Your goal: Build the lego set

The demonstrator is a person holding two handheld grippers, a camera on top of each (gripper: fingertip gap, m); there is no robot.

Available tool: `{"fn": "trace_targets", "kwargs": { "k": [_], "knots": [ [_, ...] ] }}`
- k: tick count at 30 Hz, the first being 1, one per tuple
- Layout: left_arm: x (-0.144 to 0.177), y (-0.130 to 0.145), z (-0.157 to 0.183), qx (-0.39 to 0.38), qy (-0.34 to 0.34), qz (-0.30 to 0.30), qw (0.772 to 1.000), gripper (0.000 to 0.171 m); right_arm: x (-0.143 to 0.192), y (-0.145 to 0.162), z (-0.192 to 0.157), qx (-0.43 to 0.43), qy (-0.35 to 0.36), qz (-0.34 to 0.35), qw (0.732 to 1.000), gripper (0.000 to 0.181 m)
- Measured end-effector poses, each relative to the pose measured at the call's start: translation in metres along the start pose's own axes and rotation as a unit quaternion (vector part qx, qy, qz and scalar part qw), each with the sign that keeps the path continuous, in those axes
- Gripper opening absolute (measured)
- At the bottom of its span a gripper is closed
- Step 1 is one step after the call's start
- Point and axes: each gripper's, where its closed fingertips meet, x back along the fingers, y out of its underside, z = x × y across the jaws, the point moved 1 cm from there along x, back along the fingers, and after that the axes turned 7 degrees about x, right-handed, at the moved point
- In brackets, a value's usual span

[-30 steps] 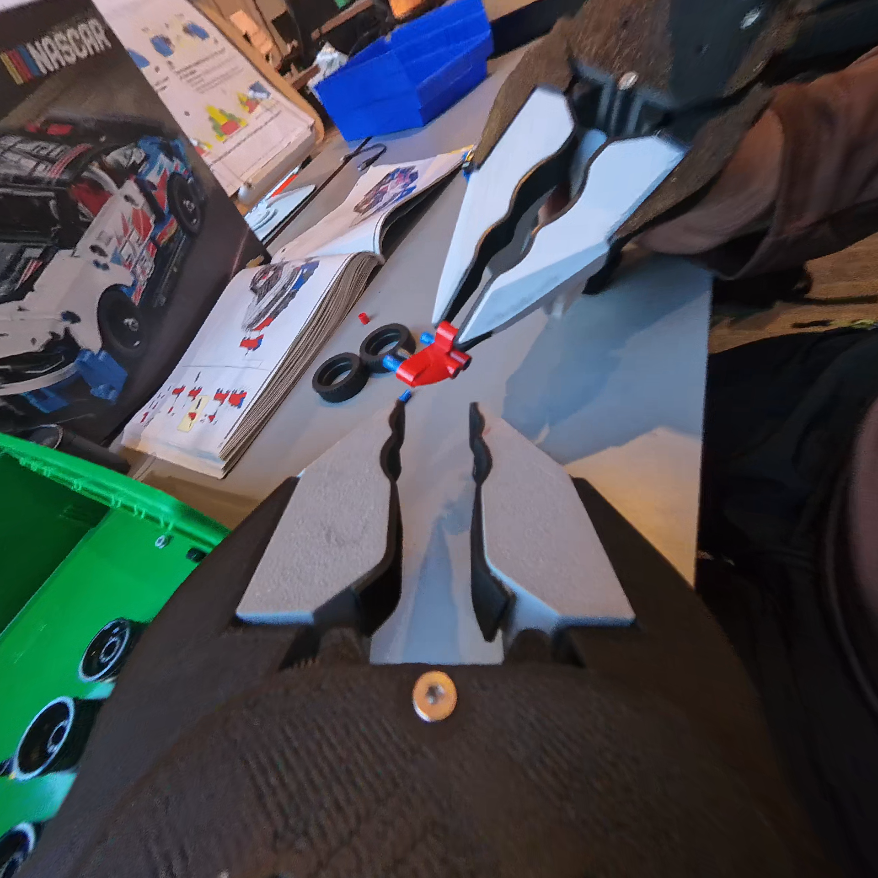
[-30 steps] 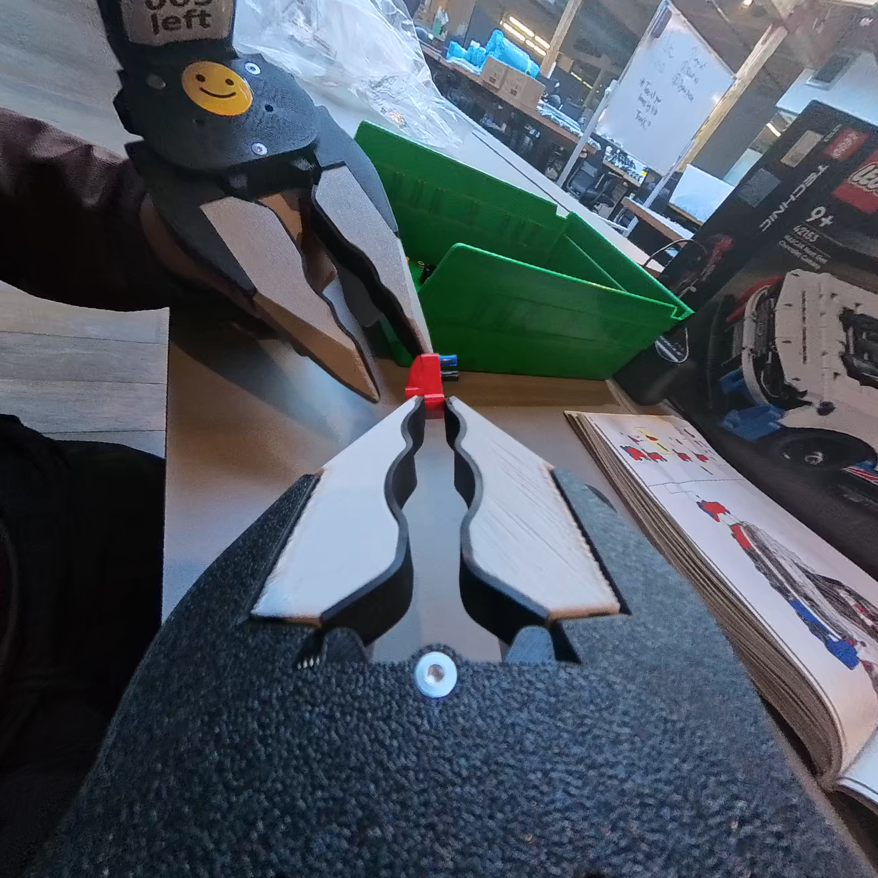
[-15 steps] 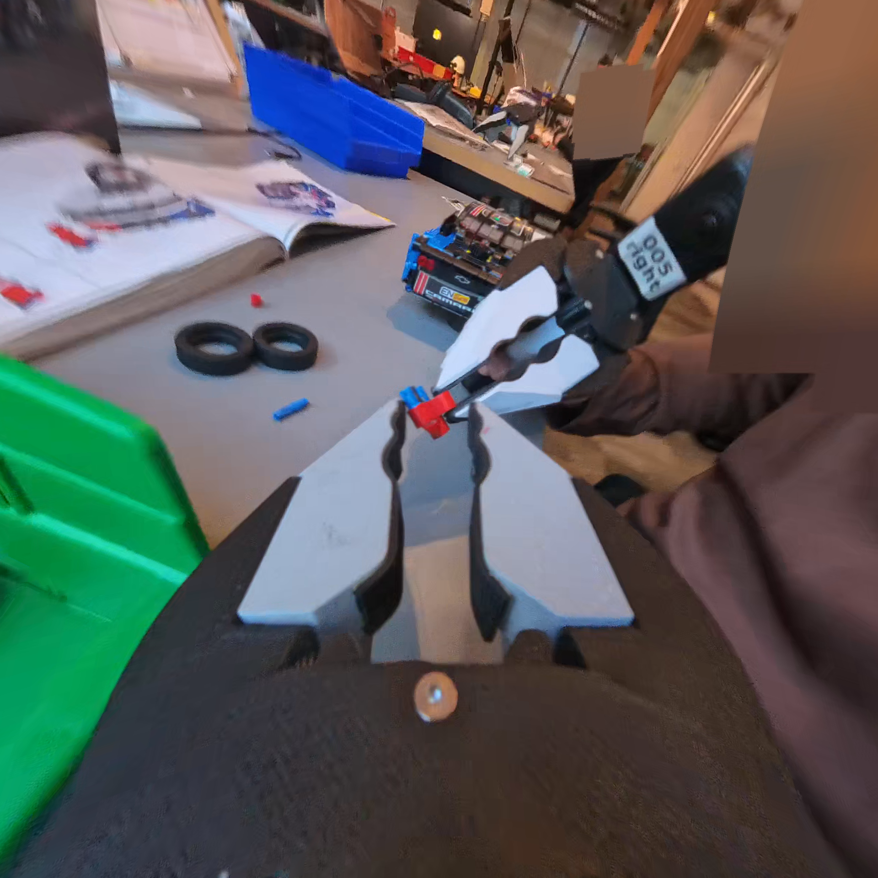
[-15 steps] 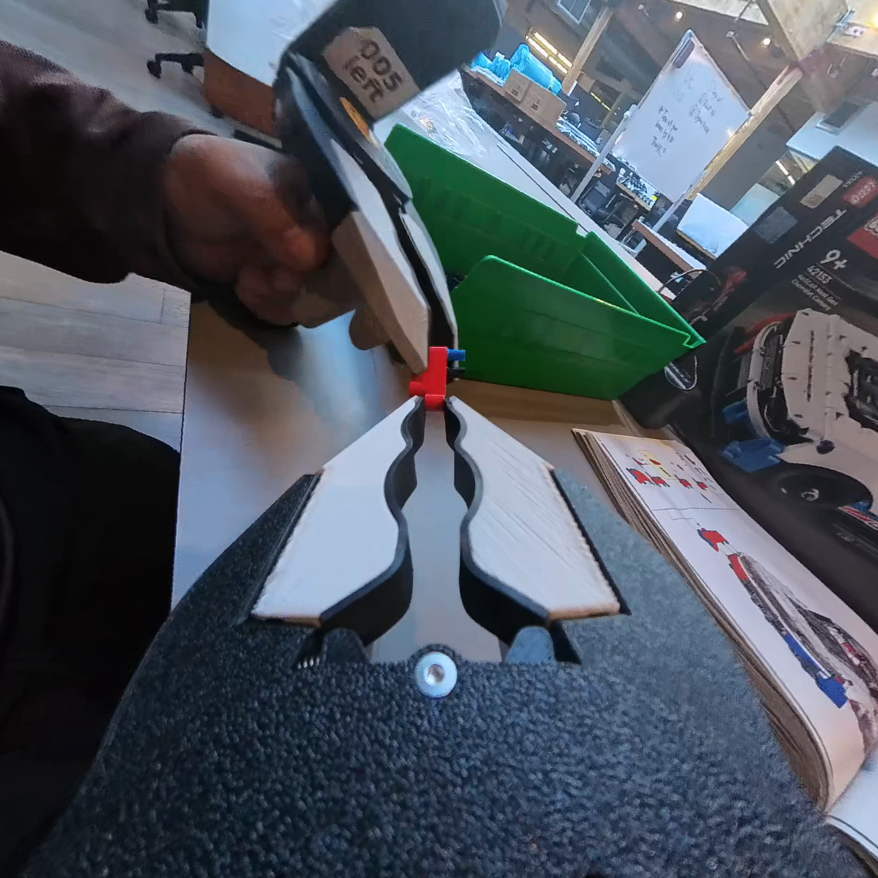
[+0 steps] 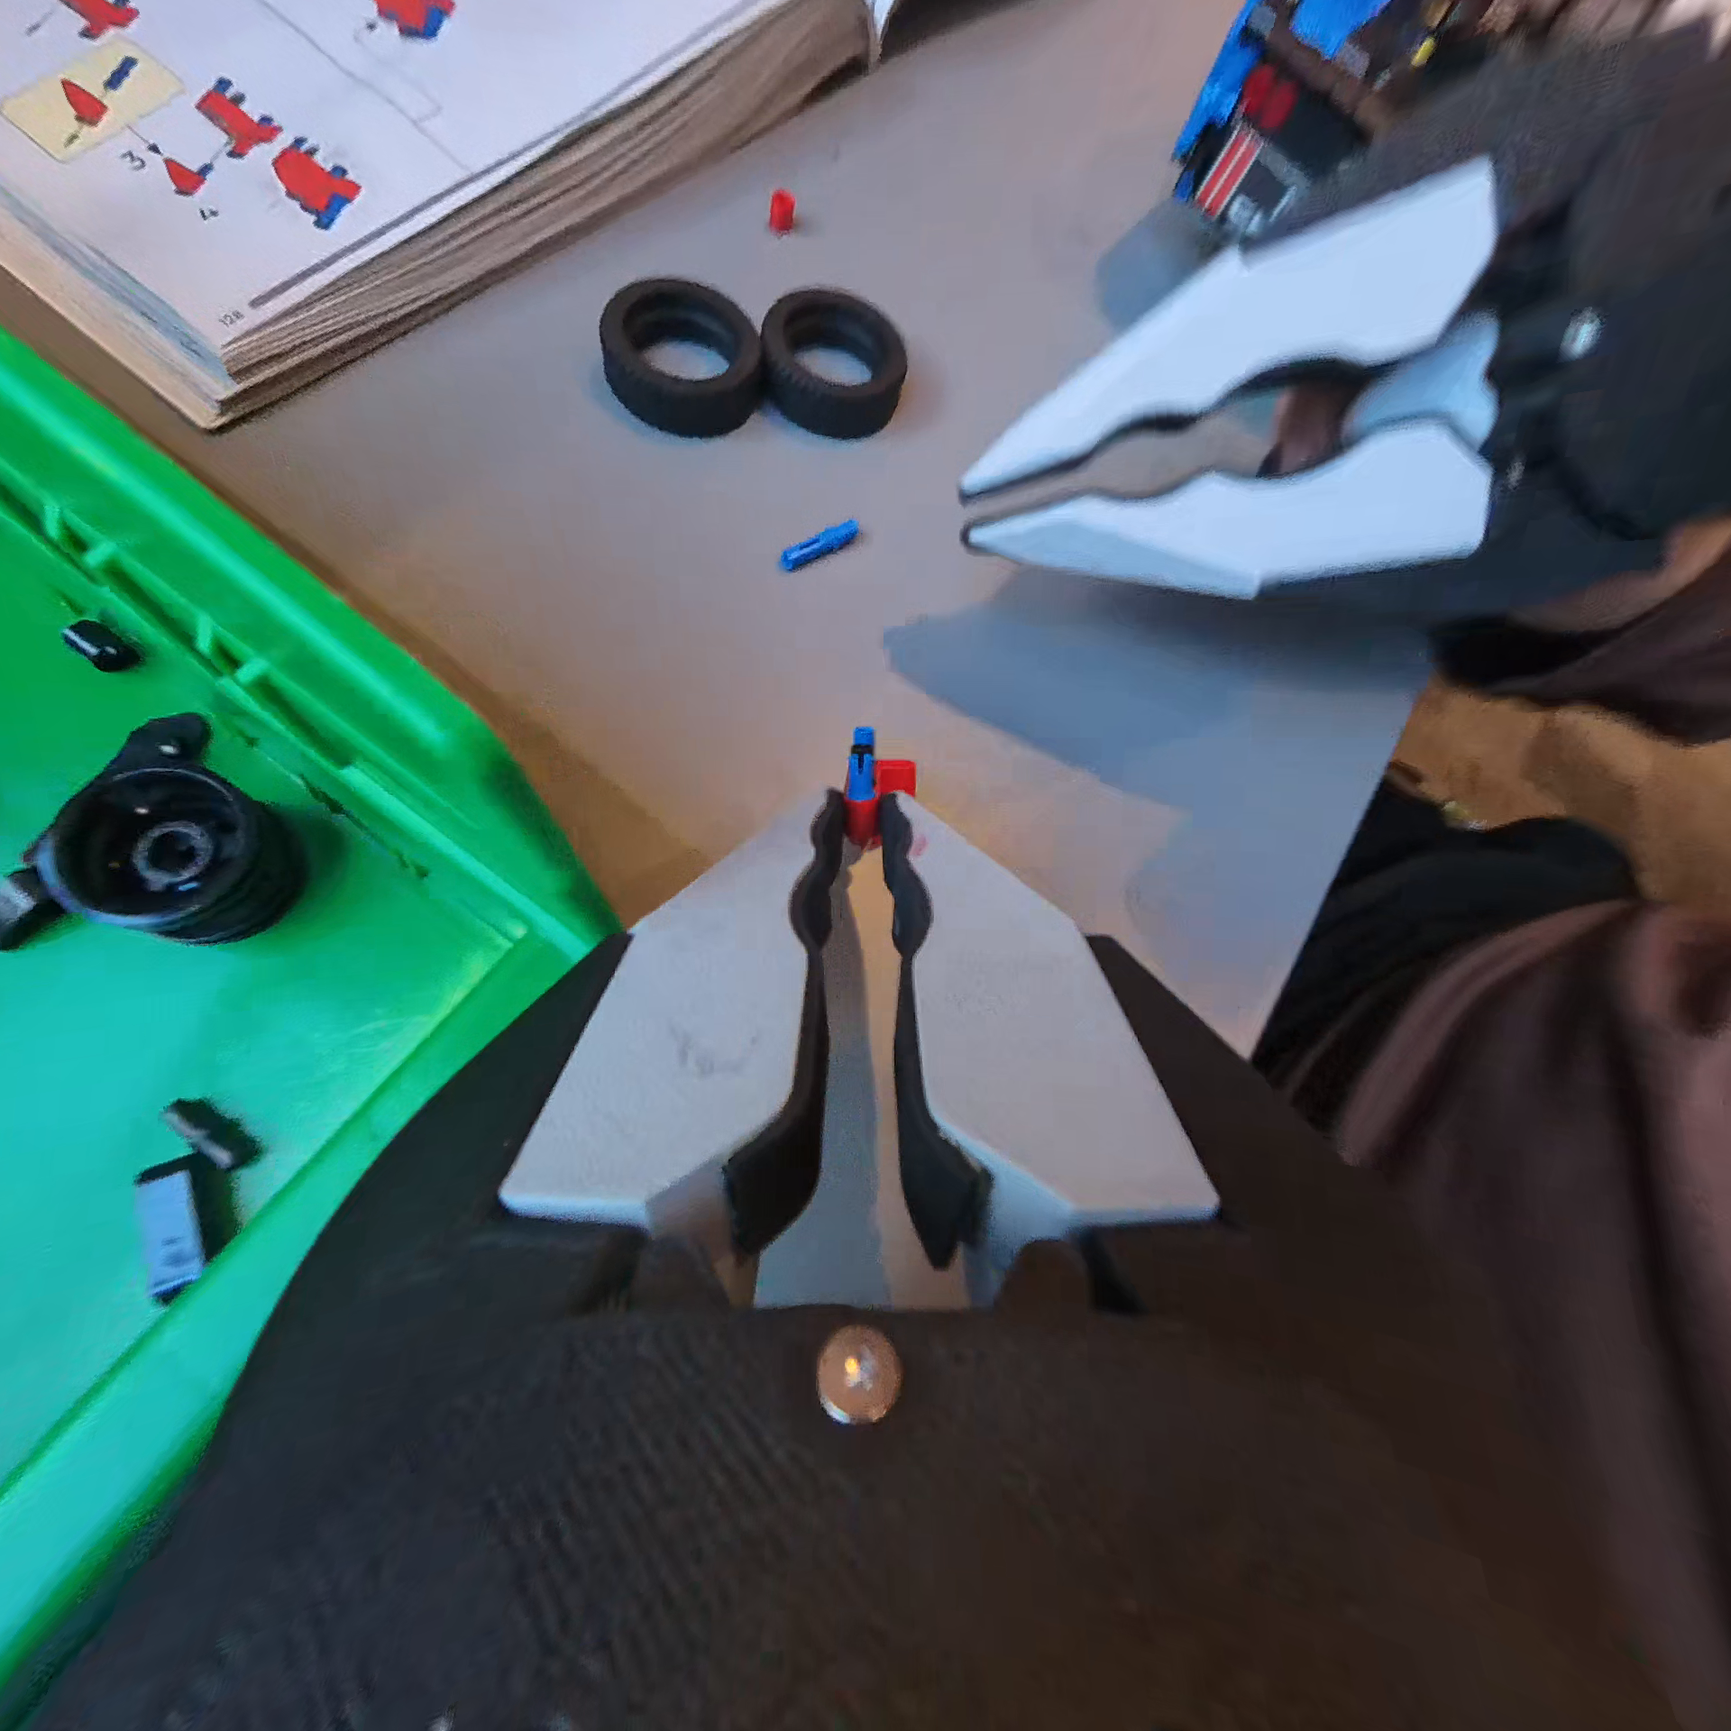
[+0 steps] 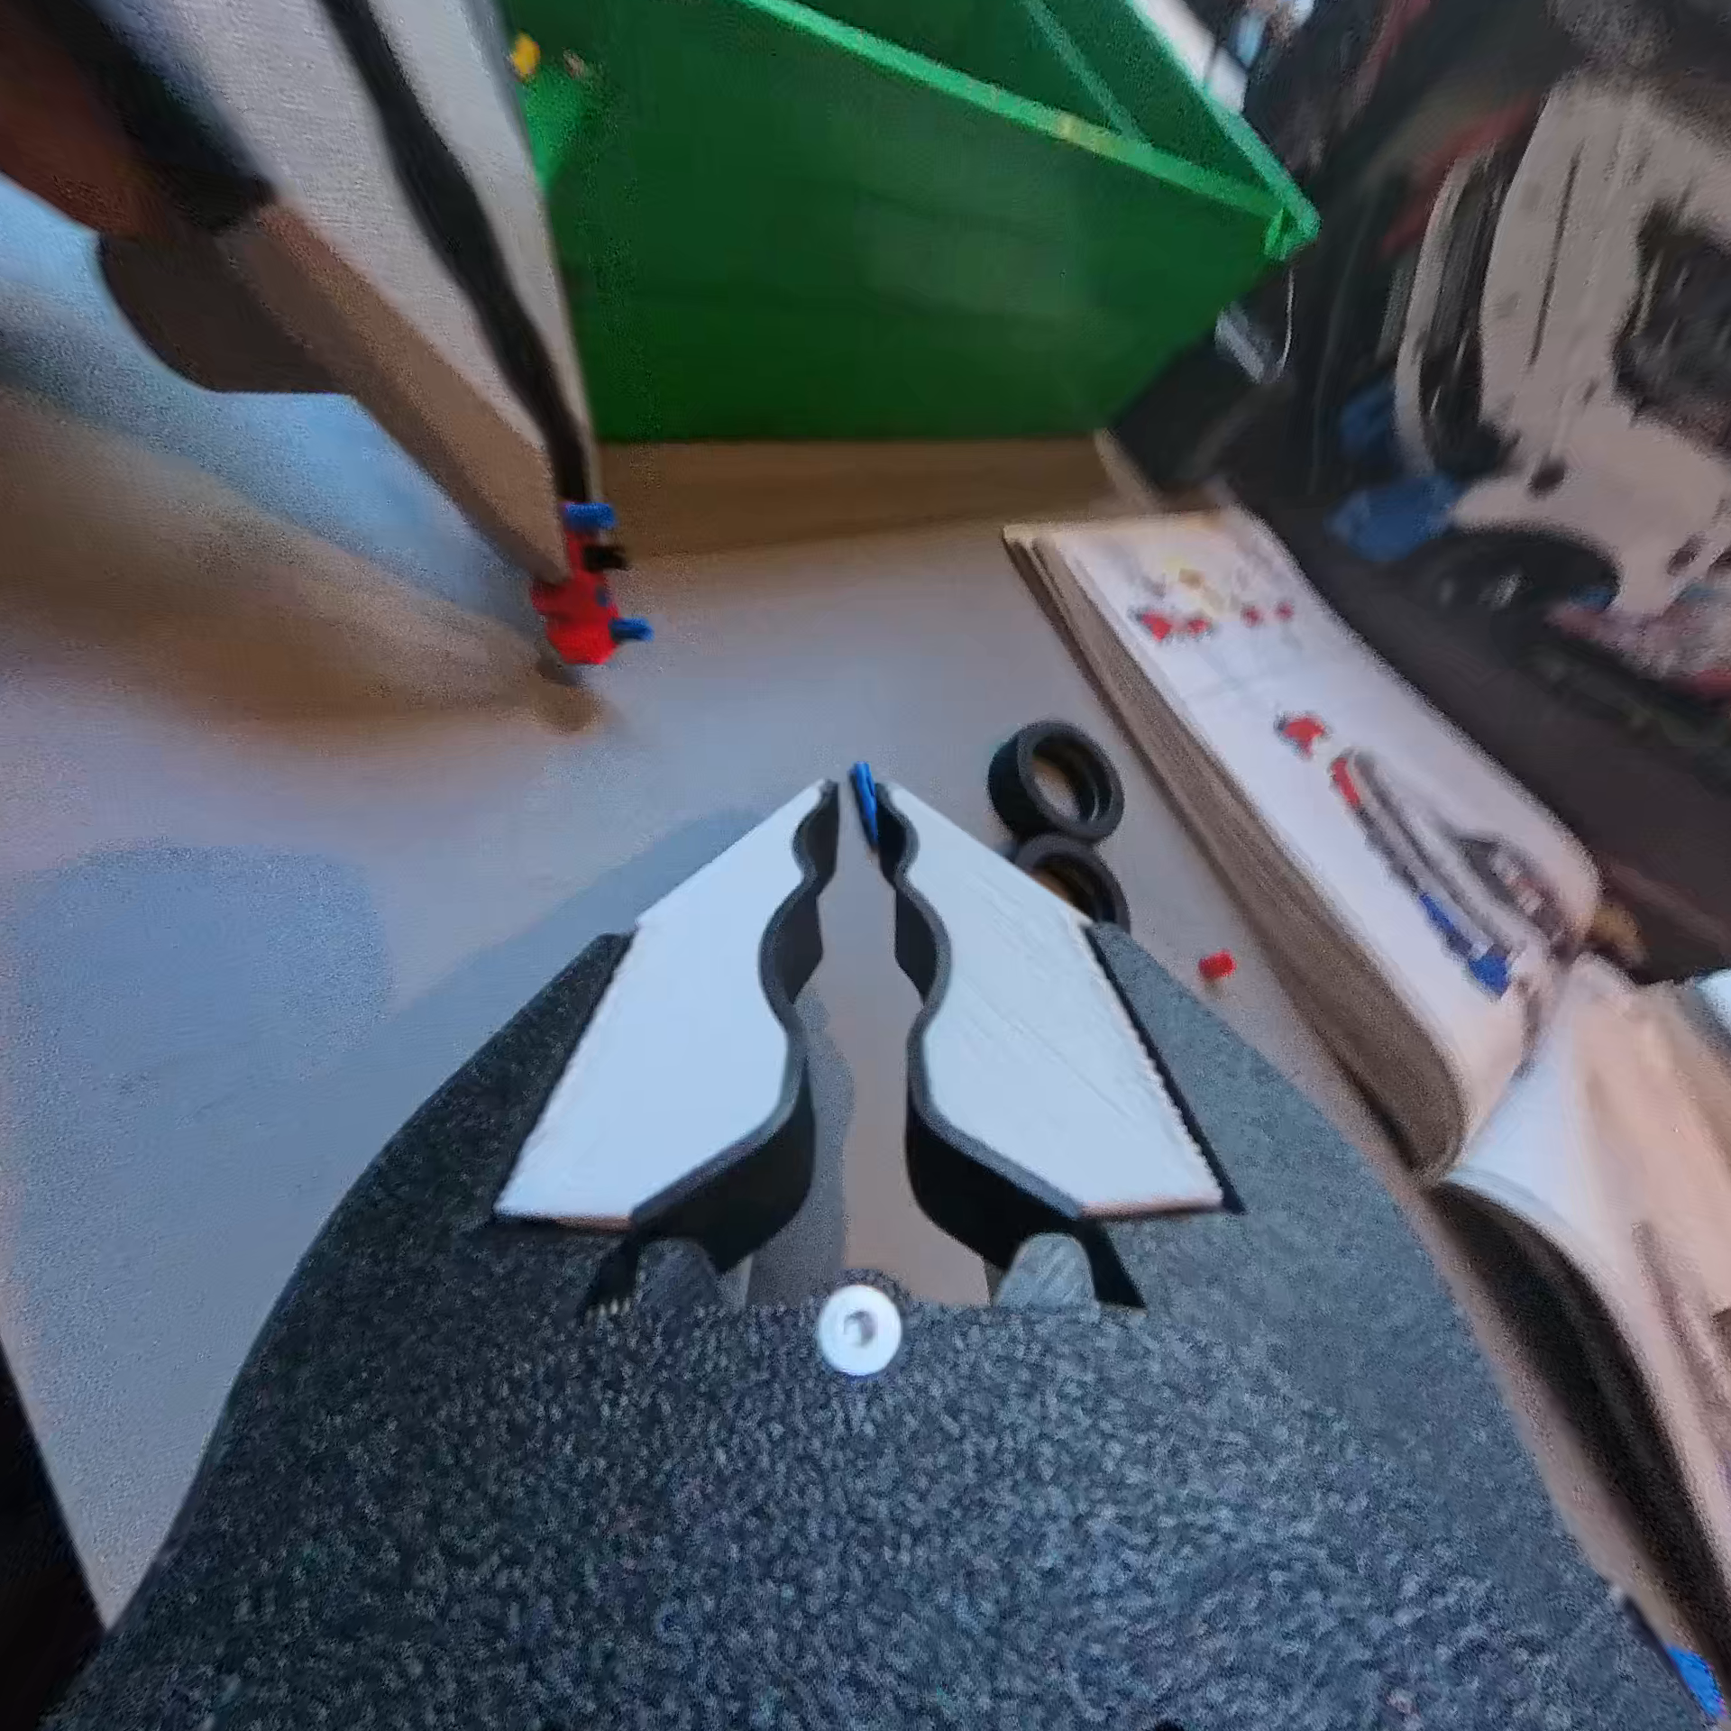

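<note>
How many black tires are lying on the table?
2. One tire and a second tire lie flat, side by side and touching, near the open instruction book. More may be hidden.

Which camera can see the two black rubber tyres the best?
The left wrist view: the two black rubber tyres lie side by side in the open, both rings fully visible. In the right wrist view they look smaller, and the right gripper partly hides one.

red piece (image 5: pixel 866 806): passed to left gripper (image 5: pixel 860 817) | right gripper (image 6: pixel 857 796): released, apart
</note>
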Motion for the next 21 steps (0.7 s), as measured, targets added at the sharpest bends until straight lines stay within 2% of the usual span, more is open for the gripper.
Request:
{"fn": "trace_targets", "kwargs": {
  "k": [3, 6, 11, 15, 19, 21],
  "knots": [
    [-0.002, 0.005, -0.005, -0.053, -0.034, -0.046, 0.997, 0.005, -0.010, 0.014, 0.006, -0.053, -0.036, -0.044, 0.997, 0.015],
    [-0.005, 0.004, -0.004, -0.084, -0.047, -0.064, 0.993, 0.005, -0.019, 0.016, 0.004, -0.053, -0.065, -0.060, 0.995, 0.020],
    [-0.010, 0.009, 0.005, -0.058, -0.011, -0.091, 0.994, 0.011, -0.029, 0.021, 0.004, -0.051, -0.105, -0.104, 0.988, 0.019],
    [-0.011, 0.013, 0.006, -0.040, -0.001, -0.088, 0.995, 0.014, -0.032, 0.025, 0.013, 0.001, -0.098, -0.129, 0.987, 0.016],
    [-0.014, 0.017, 0.006, -0.029, 0.004, -0.088, 0.996, 0.014, -0.038, 0.017, 0.003, 0.068, -0.124, -0.113, 0.983, 0.004],
    [-0.015, 0.018, 0.006, -0.024, 0.003, -0.088, 0.996, 0.008, -0.037, 0.013, -0.002, 0.093, -0.144, -0.107, 0.979, 0.001]
  ]
}}
